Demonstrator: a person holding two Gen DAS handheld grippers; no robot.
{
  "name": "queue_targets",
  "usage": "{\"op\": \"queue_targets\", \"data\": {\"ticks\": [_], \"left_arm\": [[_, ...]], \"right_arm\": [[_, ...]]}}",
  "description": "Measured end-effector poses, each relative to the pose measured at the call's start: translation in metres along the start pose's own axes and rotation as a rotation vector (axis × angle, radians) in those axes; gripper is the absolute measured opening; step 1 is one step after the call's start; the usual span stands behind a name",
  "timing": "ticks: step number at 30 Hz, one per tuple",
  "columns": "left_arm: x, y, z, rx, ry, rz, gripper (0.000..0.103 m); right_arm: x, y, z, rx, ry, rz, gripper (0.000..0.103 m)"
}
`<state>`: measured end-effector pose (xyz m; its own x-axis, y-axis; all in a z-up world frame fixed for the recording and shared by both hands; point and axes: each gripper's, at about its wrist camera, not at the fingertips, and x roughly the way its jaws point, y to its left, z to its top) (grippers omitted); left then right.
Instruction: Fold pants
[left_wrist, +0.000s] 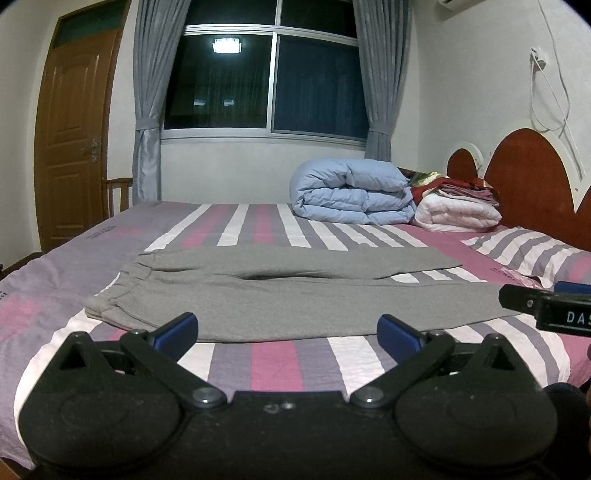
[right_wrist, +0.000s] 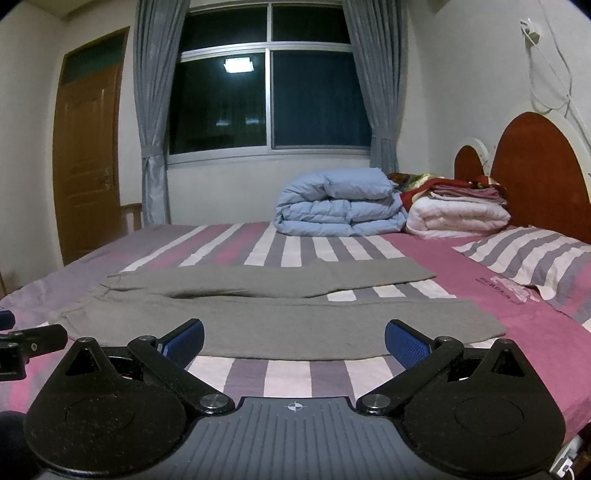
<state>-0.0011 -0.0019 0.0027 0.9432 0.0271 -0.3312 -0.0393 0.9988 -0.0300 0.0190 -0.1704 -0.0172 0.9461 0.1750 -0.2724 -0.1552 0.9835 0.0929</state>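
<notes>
Pants (left_wrist: 280, 295) lie flat across the bed (left_wrist: 277, 365), waistband left; behind them, perhaps touching, two folded quilts (left_wrist: 351, 195).

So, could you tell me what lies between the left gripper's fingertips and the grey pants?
Only bare striped bedsheet: in the left wrist view the open left gripper hangs just short of the grey pants.

The room is lit dimly from overhead — a ceiling lamp is seen only as a bright reflection (left_wrist: 227, 45) in the dark window (right_wrist: 269, 96). Shadows are kept soft. Strong fisheye bending is shown at the edges, with black vignetted corners — slight blur and grain throughout.
</notes>
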Motion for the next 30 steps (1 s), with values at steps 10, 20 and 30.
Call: {"op": "queue_targets", "data": {"ticks": [10,20,30], "left_arm": [[0.0014,0.0027,0.0018,0.001,0.003,-0.01,0.097],[0.0037,0.0047,0.0015,0.003,0.004,-0.017,0.097],[0.0035,0.004,0.0011,0.005,0.004,-0.016,0.097]], "right_arm": [[-0.002,0.0008,-0.0008,0.001,0.002,-0.012,0.103],[-0.0026,-0.0012,-0.0012,0.007,0.002,-0.014,0.103],[-0.0026,-0.0017,-0.0022,0.008,0.001,-0.014,0.103]]}}
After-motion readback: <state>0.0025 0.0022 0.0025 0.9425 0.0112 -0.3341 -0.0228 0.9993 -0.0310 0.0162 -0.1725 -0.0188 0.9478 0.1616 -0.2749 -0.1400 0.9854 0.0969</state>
